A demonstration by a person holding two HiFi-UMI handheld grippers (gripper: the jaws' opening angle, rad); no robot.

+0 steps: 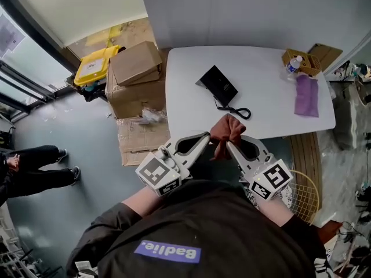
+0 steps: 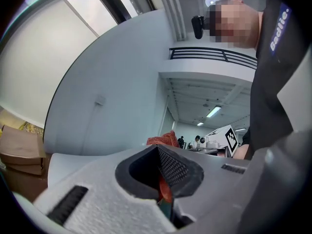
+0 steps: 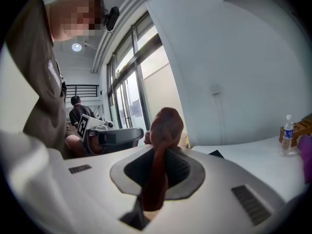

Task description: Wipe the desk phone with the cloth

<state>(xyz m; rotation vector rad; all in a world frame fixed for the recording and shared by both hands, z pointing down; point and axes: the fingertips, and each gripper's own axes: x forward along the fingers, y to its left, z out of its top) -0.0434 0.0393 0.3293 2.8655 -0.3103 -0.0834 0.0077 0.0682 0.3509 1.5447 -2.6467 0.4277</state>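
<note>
While the reddish-brown cloth (image 1: 227,129) hangs bunched in the air just in front of the counter's near edge, both tongs grip it. The left tongs (image 1: 207,136) pinch it from the left and the right tongs (image 1: 228,145) from the right, their tips close together under the wad. In the left gripper view the jaws are closed on a strip of red fabric, and more of the cloth (image 2: 163,139) shows beyond the tips. In the right gripper view the jaws are likewise clamped on a twisted length of the cloth (image 3: 165,126), which rises above them in a knot-like lump. The black desk phone (image 1: 218,84) lies on the white counter (image 1: 191,97) beyond the cloth and apart from it, with its dark cord (image 1: 237,112) coiled toward the near edge. At the counter's right end lie a purple towel (image 1: 306,95) and 1 water bottle (image 1: 294,64). Cardboard boxes (image 1: 136,68) and a yellow bin (image 1: 93,65) stand on the floor left of the counter.
</note>
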